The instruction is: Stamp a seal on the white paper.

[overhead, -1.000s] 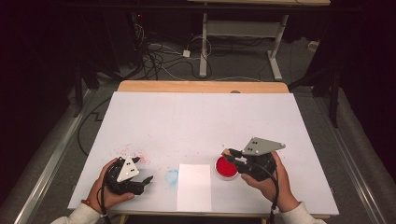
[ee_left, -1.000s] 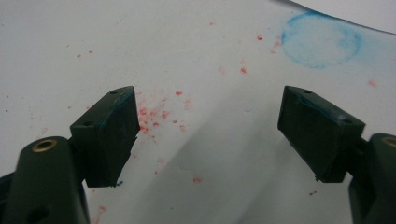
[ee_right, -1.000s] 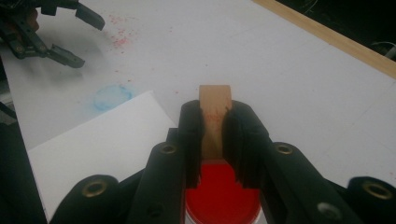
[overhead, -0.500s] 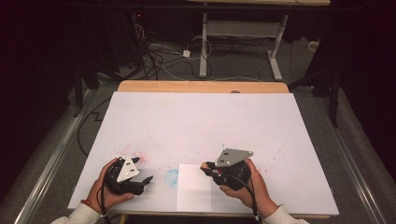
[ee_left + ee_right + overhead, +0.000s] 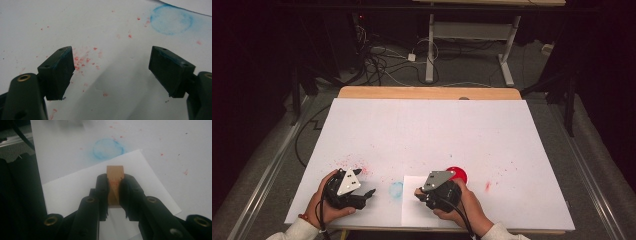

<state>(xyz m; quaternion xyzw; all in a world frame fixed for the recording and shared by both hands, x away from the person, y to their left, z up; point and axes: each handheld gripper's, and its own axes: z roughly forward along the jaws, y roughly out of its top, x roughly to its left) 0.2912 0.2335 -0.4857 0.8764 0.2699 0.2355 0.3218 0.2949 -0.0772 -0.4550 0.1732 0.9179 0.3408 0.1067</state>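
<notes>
Wooden block [image 5: 114, 183]: a small tan stamp-like piece, clamped between the jaws of the right hand-held gripper [image 5: 114, 187]; its long axis runs along the jaws, and its far end points out beyond the tips.
Right hand-held gripper [image 5: 432, 192]: closed on the block, hovering low over the sheet, tips toward the left.
Sheet [image 5: 414, 212]: white paper on the bench [image 5: 427, 125], at the near edge, directly below the block; no print shows on it.
Red pad [image 5: 458, 174]: round, just behind the right hand-held gripper, partly covered by it.
Blue ring [image 5: 395, 189]: a faint circular print just left of the sheet, between the two hands.
Left hand-held gripper [image 5: 364, 195]: jaws apart and empty, resting low, well left of the sheet.
Key relation: the block's free end lies above the sheet, so the right hand is the nearer one; the likely next move is straight down.
</notes>
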